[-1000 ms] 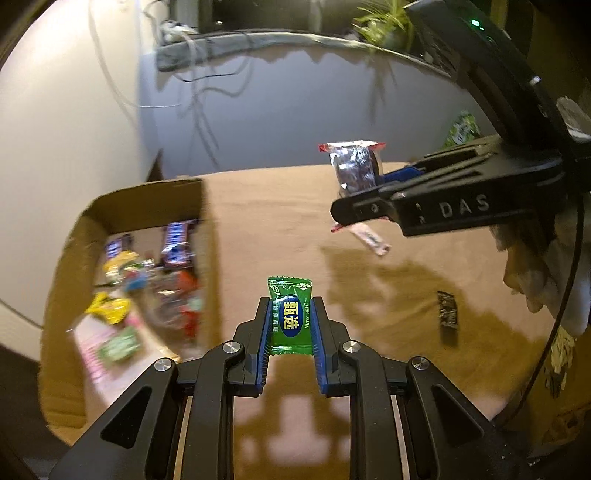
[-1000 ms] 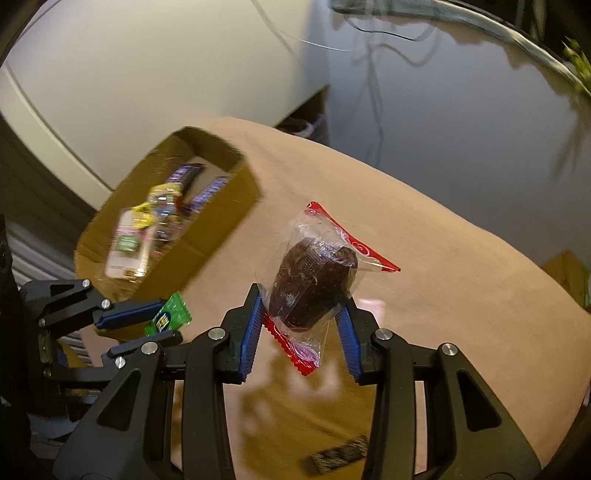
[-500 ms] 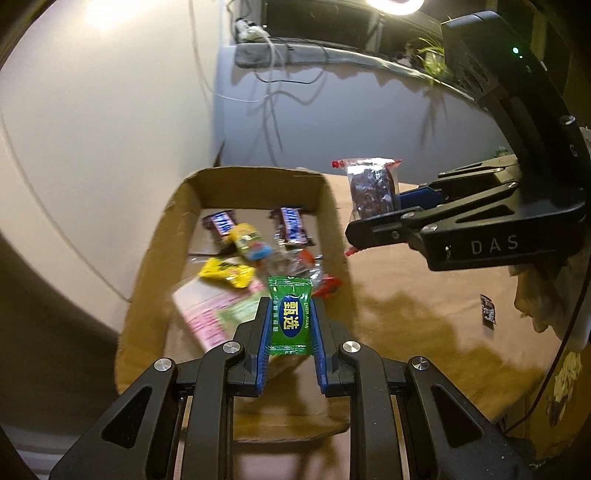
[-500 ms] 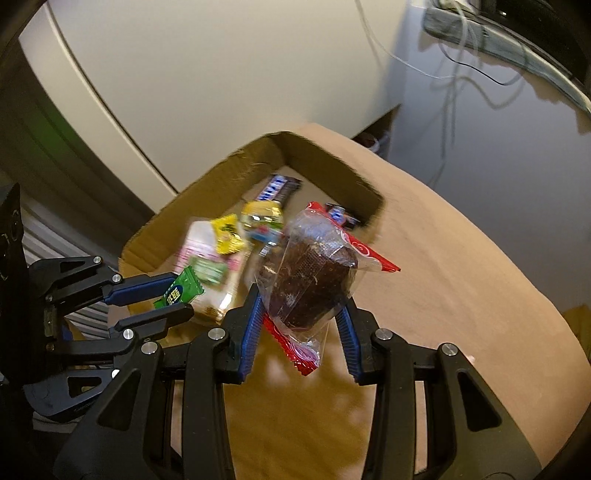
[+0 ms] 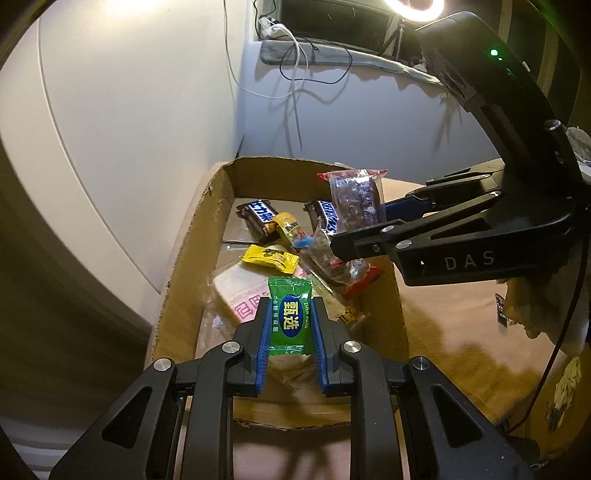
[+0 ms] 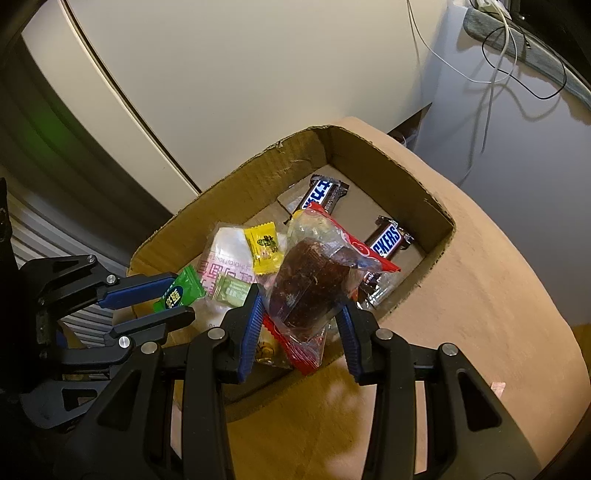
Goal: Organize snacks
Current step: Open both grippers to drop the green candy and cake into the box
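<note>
Both grippers tilt steeply downward over an open cardboard box (image 5: 192, 236) that sits at the left edge of a tabletop (image 6: 498, 295) covered in tan cloth.

The left gripper (image 5: 290, 325) hangs over the near end of the box. Its jaws are opening, yet a green candy (image 5: 290, 317) in a wrapper with a blue oval label is between the blue pads, upright and touched on both sides.

The right gripper (image 6: 301, 314) is just to the right of it, above the box's right wall. It is clamped on a brown cake in a clear wrapper with red ends (image 6: 314, 280), which stands on end above the snacks lying in the box.

Inside the box lie two chocolate bars (image 5: 258, 214) at the far end, a yellow candy (image 5: 269, 258) in the middle, a pale packet with pink print (image 5: 240, 291) beneath it and some clear wrappers with red ends along the right wall. A small dark packet (image 5: 499, 310) lies on the cloth well to the right.

Behind the box a pale wall (image 5: 129, 129) rises. Farther back cables (image 5: 295, 92) hang from a ledge, and a ring light (image 5: 413, 7) glows at the top of the left wrist view.
</note>
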Action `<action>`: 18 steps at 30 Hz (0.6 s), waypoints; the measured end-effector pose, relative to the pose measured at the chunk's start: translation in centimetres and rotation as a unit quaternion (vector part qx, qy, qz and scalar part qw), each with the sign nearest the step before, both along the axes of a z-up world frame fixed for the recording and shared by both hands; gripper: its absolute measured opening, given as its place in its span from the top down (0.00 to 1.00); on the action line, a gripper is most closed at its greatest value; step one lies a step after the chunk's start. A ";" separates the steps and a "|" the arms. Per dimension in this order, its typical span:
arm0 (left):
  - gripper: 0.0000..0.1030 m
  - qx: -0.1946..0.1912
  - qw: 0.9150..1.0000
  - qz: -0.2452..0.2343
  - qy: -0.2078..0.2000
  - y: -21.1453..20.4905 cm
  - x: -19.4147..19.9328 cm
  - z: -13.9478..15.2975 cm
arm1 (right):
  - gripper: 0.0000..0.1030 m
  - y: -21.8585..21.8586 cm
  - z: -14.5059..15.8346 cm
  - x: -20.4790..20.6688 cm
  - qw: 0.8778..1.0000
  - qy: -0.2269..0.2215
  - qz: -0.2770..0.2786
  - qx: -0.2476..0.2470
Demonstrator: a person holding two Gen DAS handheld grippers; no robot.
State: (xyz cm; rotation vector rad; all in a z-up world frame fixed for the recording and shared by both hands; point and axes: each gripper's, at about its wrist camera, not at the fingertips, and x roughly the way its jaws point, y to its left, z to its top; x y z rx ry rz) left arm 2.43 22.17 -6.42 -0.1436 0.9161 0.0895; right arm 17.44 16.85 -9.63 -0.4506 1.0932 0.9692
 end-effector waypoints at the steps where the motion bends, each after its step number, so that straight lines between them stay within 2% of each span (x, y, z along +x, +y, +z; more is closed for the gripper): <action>1: 0.78 0.001 1.000 -0.001 -0.001 0.0 0.0 0.0 | 0.60 0.1 0.0 0.0 1.000 -0.001 0.000 -0.001; 4: 0.76 0.002 1.000 -0.001 -0.001 0.0 0.1 0.0 | 0.57 0.4 -0.1 0.0 1.000 -0.005 0.000 -0.004; 5: 0.71 0.002 1.000 -0.001 0.000 0.0 0.1 -0.1 | 0.56 0.4 -0.1 0.0 1.000 -0.006 -0.001 -0.005; 7: 0.60 0.001 1.000 0.001 -0.001 0.0 0.1 -0.1 | 0.47 0.4 -0.1 0.0 1.000 -0.009 -0.004 -0.005; 9: 0.50 0.001 1.000 0.003 -0.001 0.1 0.1 -0.2 | 0.44 0.4 0.1 0.0 1.000 -0.013 -0.005 -0.003; 11: 0.48 0.001 1.000 0.004 -0.001 0.1 0.1 -0.2 | 0.37 0.3 0.2 0.1 1.000 -0.015 -0.007 -0.004; 12: 0.46 0.002 1.000 0.004 0.000 0.0 0.1 -0.2 | 0.28 0.3 0.3 0.1 1.000 -0.017 -0.008 -0.003; 13: 0.44 0.003 1.000 0.004 0.001 0.0 0.1 -0.2 | 0.25 0.2 0.3 0.1 1.000 -0.019 -0.010 -0.002; 18: 0.36 0.006 1.000 0.008 0.003 -0.2 0.2 0.0 | 0.23 -0.1 0.4 0.2 1.000 -0.021 -0.014 -0.006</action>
